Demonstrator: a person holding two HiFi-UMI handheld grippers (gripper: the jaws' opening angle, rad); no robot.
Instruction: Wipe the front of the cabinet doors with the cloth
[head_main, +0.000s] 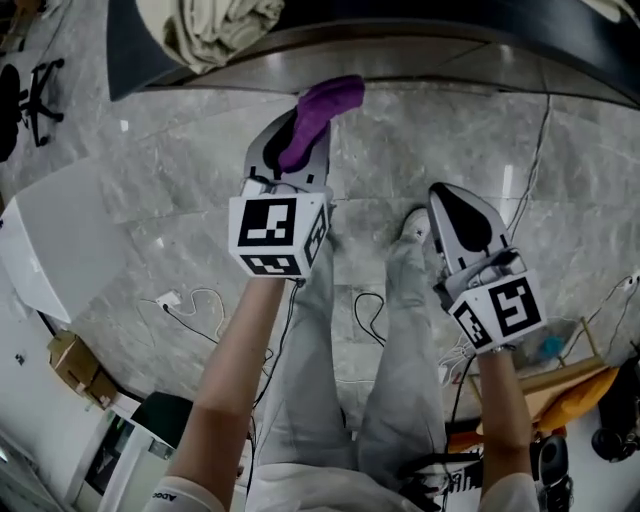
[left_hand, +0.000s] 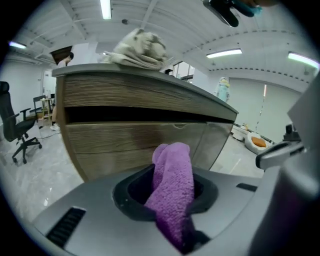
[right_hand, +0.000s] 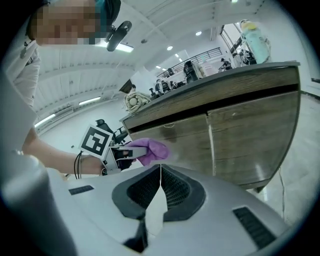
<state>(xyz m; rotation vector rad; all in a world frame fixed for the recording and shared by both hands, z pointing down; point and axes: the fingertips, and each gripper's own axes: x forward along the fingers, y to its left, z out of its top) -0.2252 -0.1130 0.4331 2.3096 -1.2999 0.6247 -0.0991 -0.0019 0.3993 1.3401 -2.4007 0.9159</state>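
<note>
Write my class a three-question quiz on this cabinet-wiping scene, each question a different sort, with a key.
1. True or false: the right gripper holds the purple cloth.
2. What lies on top of the cabinet? A. a beige fabric bundle B. a laptop C. a bucket
3. Fill in: the right gripper's jaws are ____.
Key: 1 false, the left gripper holds it; 2 A; 3 shut.
</note>
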